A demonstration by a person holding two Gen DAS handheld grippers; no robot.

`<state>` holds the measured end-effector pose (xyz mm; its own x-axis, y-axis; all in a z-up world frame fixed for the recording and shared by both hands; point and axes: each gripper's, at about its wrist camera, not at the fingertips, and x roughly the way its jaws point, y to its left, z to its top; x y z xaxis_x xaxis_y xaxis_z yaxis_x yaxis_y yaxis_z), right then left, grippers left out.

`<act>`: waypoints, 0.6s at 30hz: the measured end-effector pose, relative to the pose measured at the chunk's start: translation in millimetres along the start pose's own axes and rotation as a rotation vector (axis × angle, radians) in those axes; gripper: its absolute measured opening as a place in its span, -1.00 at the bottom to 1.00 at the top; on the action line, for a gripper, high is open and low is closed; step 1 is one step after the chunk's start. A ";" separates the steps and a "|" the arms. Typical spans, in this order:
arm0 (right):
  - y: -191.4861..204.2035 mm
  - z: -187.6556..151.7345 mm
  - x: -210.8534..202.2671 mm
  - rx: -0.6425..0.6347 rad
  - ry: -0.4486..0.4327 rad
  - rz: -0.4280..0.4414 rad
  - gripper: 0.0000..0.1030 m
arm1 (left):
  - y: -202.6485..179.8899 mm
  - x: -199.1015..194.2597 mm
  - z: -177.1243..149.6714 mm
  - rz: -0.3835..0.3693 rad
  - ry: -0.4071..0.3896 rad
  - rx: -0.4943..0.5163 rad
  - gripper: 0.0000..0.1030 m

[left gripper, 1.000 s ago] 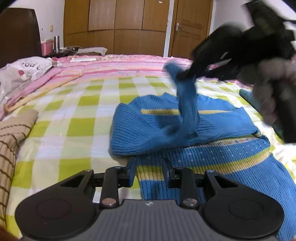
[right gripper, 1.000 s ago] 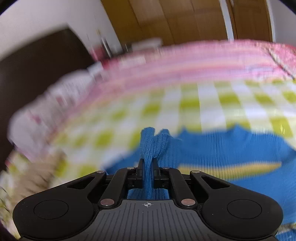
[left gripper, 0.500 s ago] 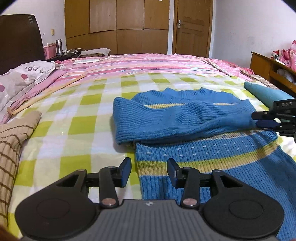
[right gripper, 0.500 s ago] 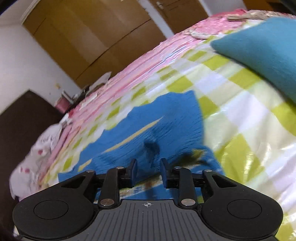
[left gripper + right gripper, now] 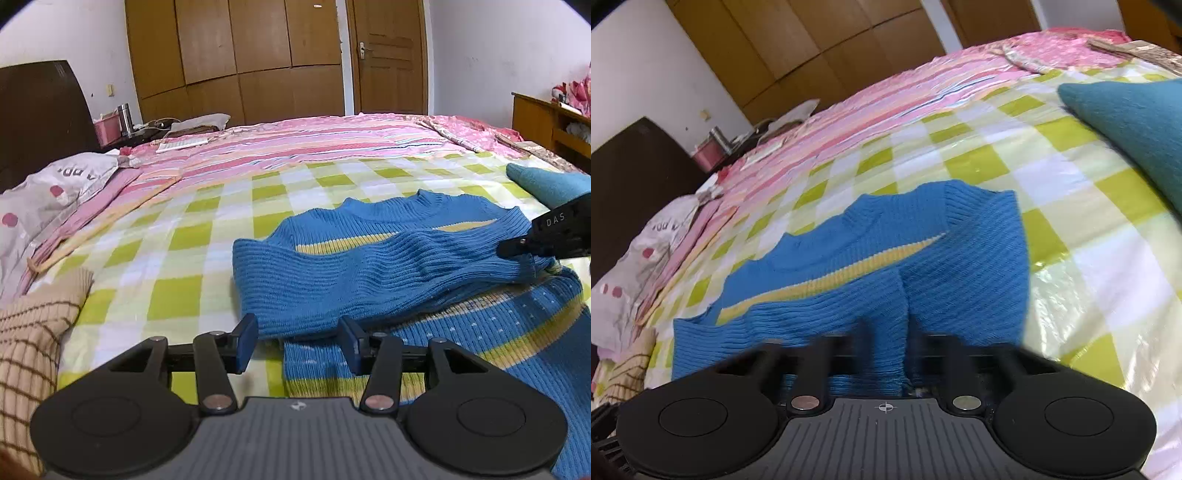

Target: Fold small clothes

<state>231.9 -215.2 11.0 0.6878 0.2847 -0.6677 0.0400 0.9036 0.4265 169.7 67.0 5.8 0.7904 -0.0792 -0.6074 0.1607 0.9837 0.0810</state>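
While both my grippers stand released, the blue ribbed sweater (image 5: 388, 273) lies flat on the checked bedspread (image 5: 177, 258) with its sleeves folded across the chest.

From the left wrist I see my left gripper (image 5: 297, 339) spread wide just short of the folded sleeve's cuff, its blue pads (image 5: 246, 341) off the knit; the right gripper (image 5: 517, 249) shows as a black tip lying against the sweater's far side, and a tan grid-patterned knit (image 5: 33, 339) sits at the left edge. The right wrist view adds the second sleeve (image 5: 967, 273) folded down over the first and the glossy sheen of the green-and-white bedspread, with my right gripper (image 5: 886, 339) blurred but parted above the ribbing, gripping nothing. A smooth teal cushion (image 5: 1137, 122) rests well apart, near the pink striped quilt (image 5: 314, 144).
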 end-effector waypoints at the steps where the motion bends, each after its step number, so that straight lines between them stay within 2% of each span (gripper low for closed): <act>1: 2.1 2.6 -2.8 -0.018 -0.007 0.012 -0.96 | -0.2 1.0 1.8 0.001 -0.002 0.002 0.02; 5: 9.5 16.4 -27.9 -0.094 -0.083 0.047 -0.97 | -0.7 0.8 8.7 0.002 -0.034 0.006 0.02; 9: 1.4 28.6 -34.3 -0.122 -0.144 -0.026 -0.97 | -1.4 7.2 15.5 0.006 -0.059 -0.016 0.05; 12: -19.6 30.6 -20.9 -0.083 -0.112 -0.075 -0.97 | -3.5 23.1 15.7 0.011 -0.041 -0.024 0.07; 16: -23.7 16.6 -5.3 -0.125 -0.058 -0.132 -0.96 | -8.3 53.6 7.6 0.046 0.052 0.008 0.09; 18: -24.8 14.9 -6.5 -0.122 -0.061 -0.126 -0.94 | -8.8 51.7 6.8 0.046 0.046 0.018 0.09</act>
<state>237.2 -244.2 13.8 0.7257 0.1500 -0.6715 0.0432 0.9641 0.2621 213.2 53.2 -20.9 0.7694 -0.0259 -0.6382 0.1357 0.9830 0.1238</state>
